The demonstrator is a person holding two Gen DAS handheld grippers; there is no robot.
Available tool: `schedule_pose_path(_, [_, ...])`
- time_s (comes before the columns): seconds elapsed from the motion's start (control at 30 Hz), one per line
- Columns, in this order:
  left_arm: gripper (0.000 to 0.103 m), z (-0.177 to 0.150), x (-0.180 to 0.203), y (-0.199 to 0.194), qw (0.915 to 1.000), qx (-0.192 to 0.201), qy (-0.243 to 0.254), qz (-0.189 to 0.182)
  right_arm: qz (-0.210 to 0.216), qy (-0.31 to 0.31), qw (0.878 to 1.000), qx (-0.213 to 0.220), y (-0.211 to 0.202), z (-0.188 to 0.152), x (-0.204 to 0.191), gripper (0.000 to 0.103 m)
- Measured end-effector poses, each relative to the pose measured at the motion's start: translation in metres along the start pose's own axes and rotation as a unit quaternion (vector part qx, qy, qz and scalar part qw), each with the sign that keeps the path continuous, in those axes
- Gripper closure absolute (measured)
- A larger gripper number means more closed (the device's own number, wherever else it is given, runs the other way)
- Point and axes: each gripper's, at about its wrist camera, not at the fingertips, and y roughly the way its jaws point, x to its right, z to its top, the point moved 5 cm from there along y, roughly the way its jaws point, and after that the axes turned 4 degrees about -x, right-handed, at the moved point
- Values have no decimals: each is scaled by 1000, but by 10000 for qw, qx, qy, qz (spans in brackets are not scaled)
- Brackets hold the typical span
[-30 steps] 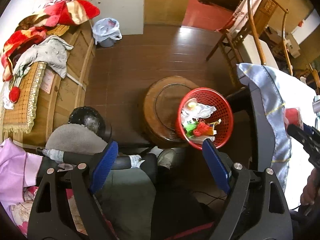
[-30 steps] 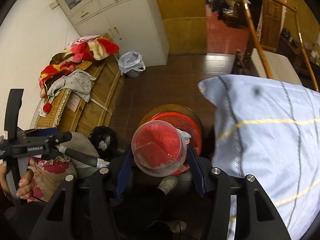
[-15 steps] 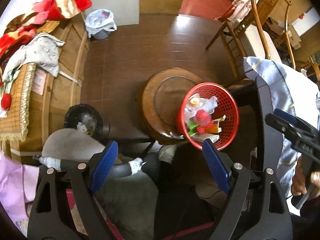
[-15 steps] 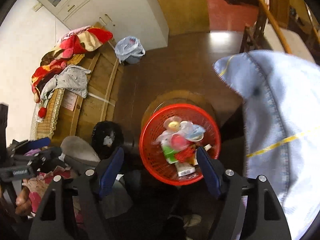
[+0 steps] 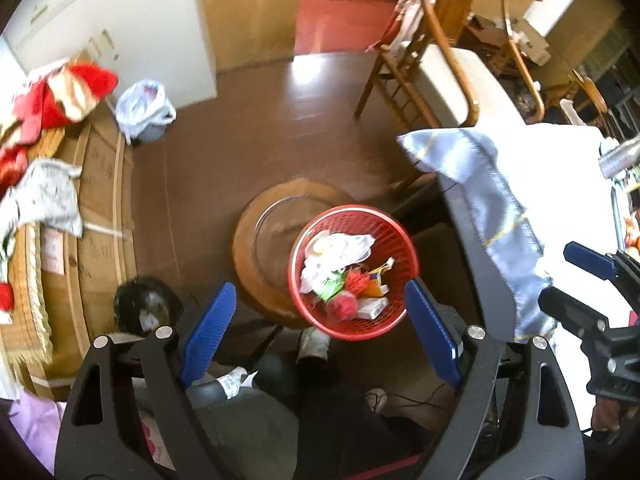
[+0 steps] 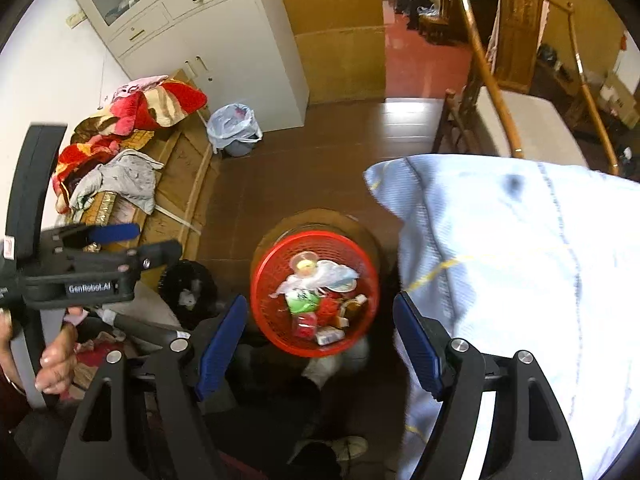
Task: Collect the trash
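On the left, a lined grey bin (image 6: 236, 128) stands by the white cabinet (image 6: 224, 48), past a bench heaped with blankets (image 6: 132, 120). The red basket (image 6: 316, 240) sits upright, mouth up, on a round wooden stool (image 5: 256, 240), round with no long axis, holding wrappers and a red cup (image 5: 342, 306). Both the left gripper (image 5: 320, 320) and right gripper (image 6: 318, 328) hang empty above it, jaws wide, the right's just opened; a blue-clothed table (image 6: 520, 260) crowds its right.
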Motion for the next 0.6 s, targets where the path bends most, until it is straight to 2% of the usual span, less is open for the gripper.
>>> schedule_pose_path(0.17, [17,-3,29,-18,9992,190,219,286,-131,-166,9997,-145,-29,-9,7,17])
schedule_pose_path(0.33, [13,-26,41,-38,9979,351,2,553,-387,-213,9989,-147,-42,-34,7,15])
schedule_pose_path(0.43, [13,-57,43,-44,9967,283,-233,724,-510,-191,9985,-80,-44,-54,2,12])
schedule_pose_path(0.6, [12,-94,47,-47,9935,34,-322,1089,-398,-306,9987,-105,-45,-79,-11,10])
